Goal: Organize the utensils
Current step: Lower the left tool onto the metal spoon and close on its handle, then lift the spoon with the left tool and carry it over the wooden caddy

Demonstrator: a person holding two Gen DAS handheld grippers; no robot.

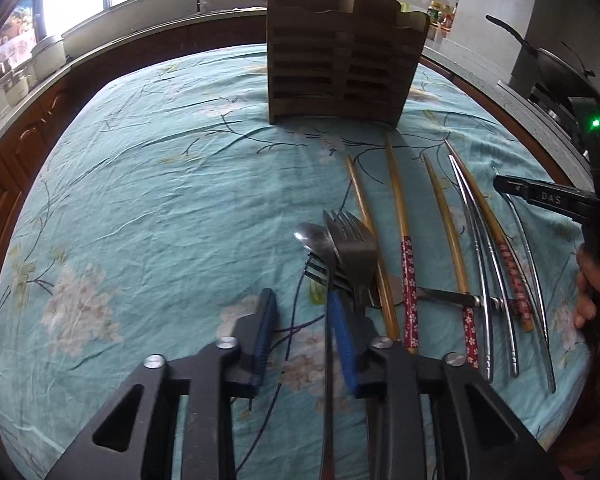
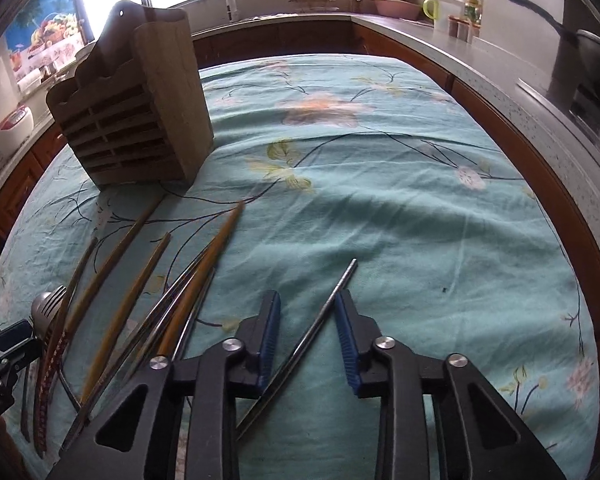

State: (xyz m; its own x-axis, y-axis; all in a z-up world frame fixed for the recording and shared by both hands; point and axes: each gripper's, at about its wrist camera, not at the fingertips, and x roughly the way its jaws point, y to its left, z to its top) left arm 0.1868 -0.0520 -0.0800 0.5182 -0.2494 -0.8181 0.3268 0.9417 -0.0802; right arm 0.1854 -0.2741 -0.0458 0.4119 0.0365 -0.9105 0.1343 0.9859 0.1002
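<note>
A slatted wooden utensil holder stands upright at the far side of the teal flowered cloth; it also shows in the right wrist view. My left gripper is open, with a spoon and forks lying between and past its jaws. Several bamboo chopsticks and metal chopsticks lie in a row to the right. My right gripper is open, low over the cloth, with one metal chopstick lying between its jaws. More chopsticks lie to its left.
A kitchen counter with a sink tap, jars and bowls runs around the table. A pan sits on the stove at the right. The right gripper's finger and the holding hand show at the right edge of the left wrist view.
</note>
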